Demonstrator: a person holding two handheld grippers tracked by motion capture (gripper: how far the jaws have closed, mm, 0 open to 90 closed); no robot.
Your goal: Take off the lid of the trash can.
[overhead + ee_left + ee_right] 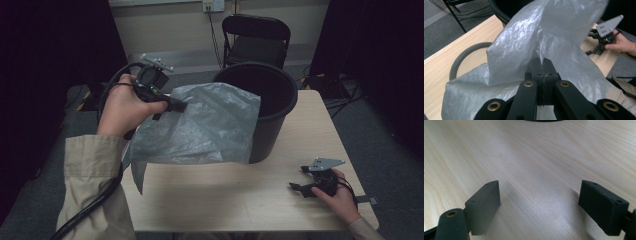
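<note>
One grey plastic bag (200, 125), bearing no readable writing, hangs above the tabletop (240, 195) against one black bin (265, 100), pinched in the closed left gripper (177, 106). The right gripper (299, 180) rests open, holding nothing, near the tabletop's right edge.

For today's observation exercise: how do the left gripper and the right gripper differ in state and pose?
The left gripper is shut on the grey plastic bag, held raised beside the black bin; the right gripper is open, holds nothing and sits low at the table. Both have black jaws.
</note>
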